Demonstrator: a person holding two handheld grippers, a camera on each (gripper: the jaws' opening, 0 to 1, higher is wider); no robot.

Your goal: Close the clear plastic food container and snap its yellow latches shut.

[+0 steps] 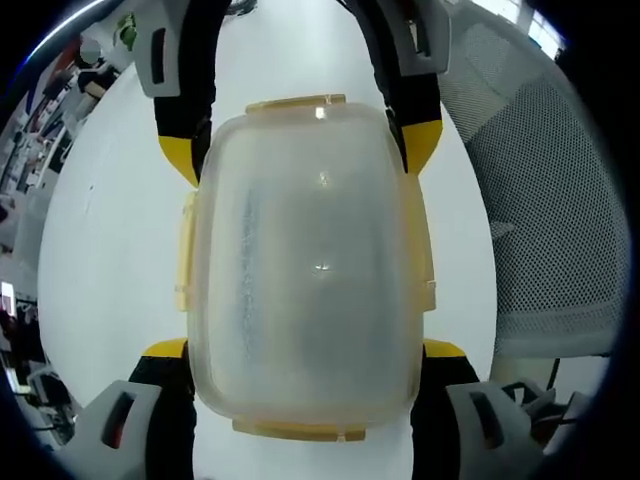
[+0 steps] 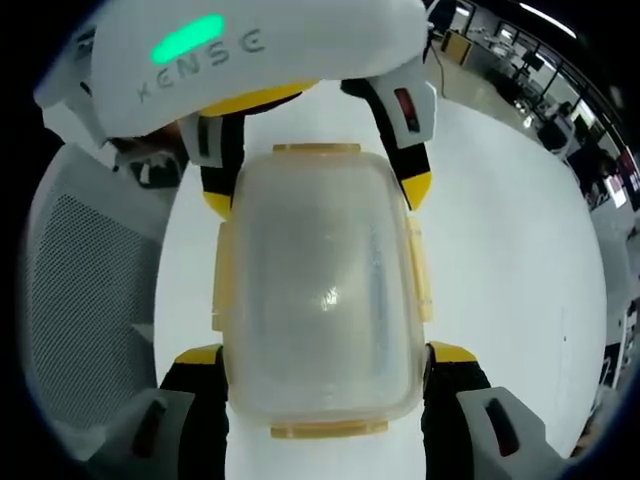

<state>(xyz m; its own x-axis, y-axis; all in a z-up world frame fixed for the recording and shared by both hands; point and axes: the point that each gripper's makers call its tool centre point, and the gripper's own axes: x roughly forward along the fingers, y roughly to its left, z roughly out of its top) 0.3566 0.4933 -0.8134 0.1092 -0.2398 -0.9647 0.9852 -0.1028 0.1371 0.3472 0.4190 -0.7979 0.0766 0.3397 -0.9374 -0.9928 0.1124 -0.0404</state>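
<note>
A clear plastic food container (image 1: 310, 270) lies on a white table (image 1: 110, 270) with its lid on and yellow latches (image 1: 295, 102) at its ends and long sides. My left gripper (image 1: 305, 350) straddles the near end, jaws wide apart and close against the container's sides. My right gripper (image 1: 300, 150) straddles the far end the same way. In the right gripper view the container (image 2: 320, 290) sits between my right gripper (image 2: 322, 355) at the bottom and my left gripper (image 2: 315, 192) at the top. The side latches (image 2: 418, 270) lie along the walls.
A grey mesh chair (image 1: 540, 200) stands right beside the table edge; it is at the left in the right gripper view (image 2: 90, 300). Office desks and people (image 2: 560, 90) are far behind the white table (image 2: 510, 280).
</note>
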